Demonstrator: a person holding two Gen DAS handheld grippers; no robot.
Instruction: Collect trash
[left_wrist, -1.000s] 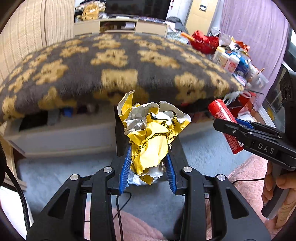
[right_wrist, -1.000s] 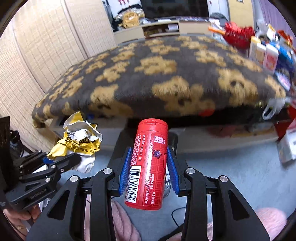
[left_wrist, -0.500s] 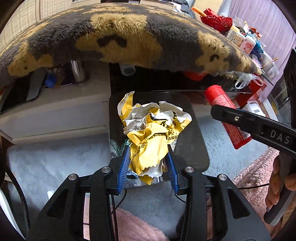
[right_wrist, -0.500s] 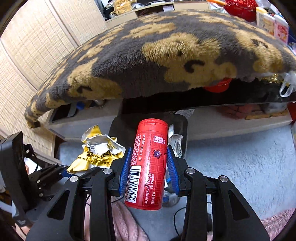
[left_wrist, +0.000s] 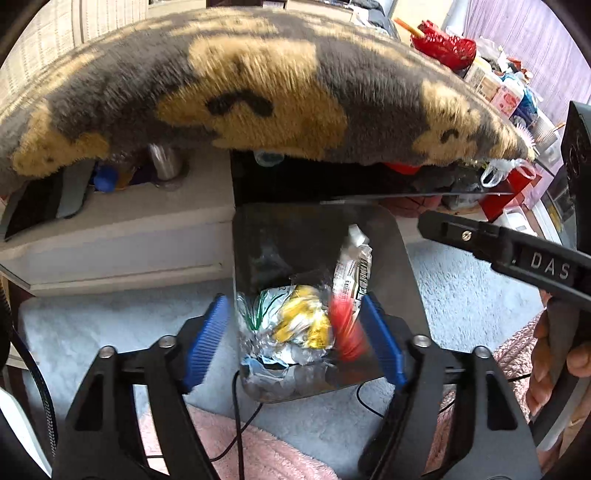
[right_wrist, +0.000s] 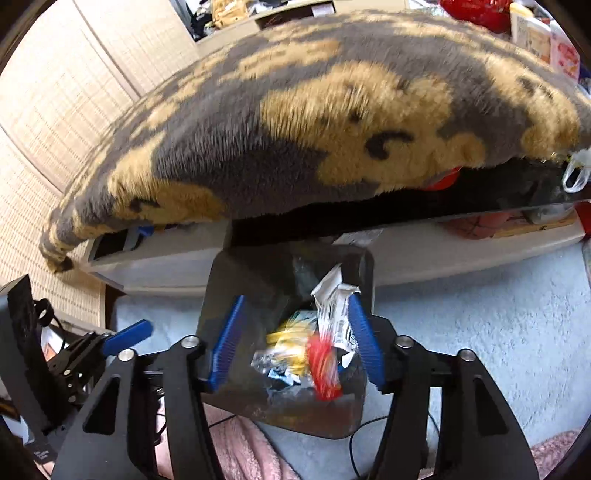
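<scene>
Black bin (left_wrist: 402, 266) holds crumpled wrappers (left_wrist: 295, 325), red can (left_wrist: 345, 328); both grippers opening, empty.

I see pale blue carpet (left_wrist: 461, 295) at 3 o'clock, grey-tan fleece blanket (left_wrist: 258, 92) at 12, purple curtain (left_wrist: 535, 37) at 2.

Home living room, fleece blanket (left_wrist: 258, 92), carpet (left_wrist: 461, 288), cluttered shelf (left_wrist: 509, 99)

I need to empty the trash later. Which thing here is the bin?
Find the big grey-and-tan fluffy blanket; just below its edge, on the pale blue carpet, stands a dark, square-mouthed bin. Unlike its neighbours, it holds crumpled foil and yellow wrappers.
</scene>
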